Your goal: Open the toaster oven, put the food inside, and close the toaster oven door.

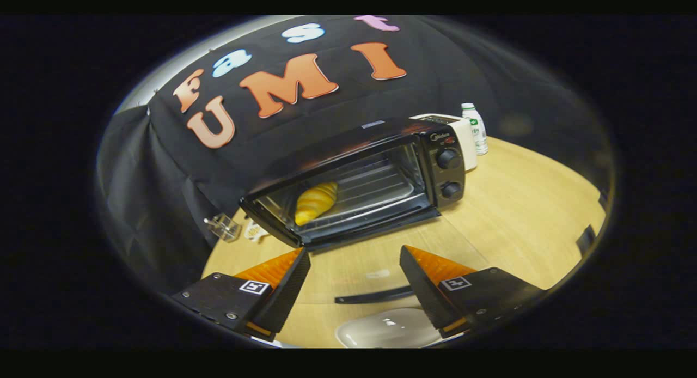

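Note:
A black toaster oven (381, 144) stands on the wooden table (523, 214) just beyond my fingers. Its glass door (370, 258) is open, folded down flat toward me, with the dark handle (375, 296) at its near edge. A golden croissant (316, 202) lies on the wire rack in the left part of the oven's cavity. My gripper (355, 252) is open with nothing between its fingers. It hovers over the lowered door, its fingertips near the door's hinge side, short of the cavity.
A white plate (386, 329) sits below and between my fingers, near the table's front. Behind the oven on the right stand a white appliance (463, 138) and a small white bottle (477, 128). A clear plastic piece (223, 226) lies left of the oven.

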`<action>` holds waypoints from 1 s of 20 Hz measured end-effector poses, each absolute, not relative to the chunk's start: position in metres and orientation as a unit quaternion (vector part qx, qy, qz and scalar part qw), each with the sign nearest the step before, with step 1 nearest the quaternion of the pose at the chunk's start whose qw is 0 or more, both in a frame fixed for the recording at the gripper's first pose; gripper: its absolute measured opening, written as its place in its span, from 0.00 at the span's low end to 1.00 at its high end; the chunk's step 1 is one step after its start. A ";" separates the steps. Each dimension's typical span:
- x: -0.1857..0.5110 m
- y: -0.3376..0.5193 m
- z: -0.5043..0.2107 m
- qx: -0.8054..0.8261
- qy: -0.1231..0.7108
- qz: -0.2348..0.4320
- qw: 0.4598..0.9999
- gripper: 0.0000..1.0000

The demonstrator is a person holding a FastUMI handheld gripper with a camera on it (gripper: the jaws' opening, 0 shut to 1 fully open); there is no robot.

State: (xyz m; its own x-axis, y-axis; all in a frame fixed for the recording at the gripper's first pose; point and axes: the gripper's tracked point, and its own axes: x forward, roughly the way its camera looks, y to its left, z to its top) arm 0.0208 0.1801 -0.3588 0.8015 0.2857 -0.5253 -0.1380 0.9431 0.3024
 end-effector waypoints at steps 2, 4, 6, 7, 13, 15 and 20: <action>0.003 0.169 -0.369 0.083 0.304 0.108 0.943 0.98; -0.009 0.159 -0.377 0.046 0.314 0.103 0.943 0.99; -0.023 0.159 -0.389 0.010 0.328 0.103 0.939 0.99; -0.028 0.159 -0.396 -0.004 0.335 0.105 0.936 0.99; -0.043 0.163 -0.430 -0.031 0.362 0.115 0.925 0.99; -0.043 0.163 -0.439 -0.036 0.368 0.114 0.922 0.99; -0.039 0.159 -0.455 -0.041 0.388 0.099 0.915 0.99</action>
State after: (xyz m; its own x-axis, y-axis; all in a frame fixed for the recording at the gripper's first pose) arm -0.0394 0.1589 -0.4554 0.6787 0.1493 -0.7191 -0.2125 0.9772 0.0024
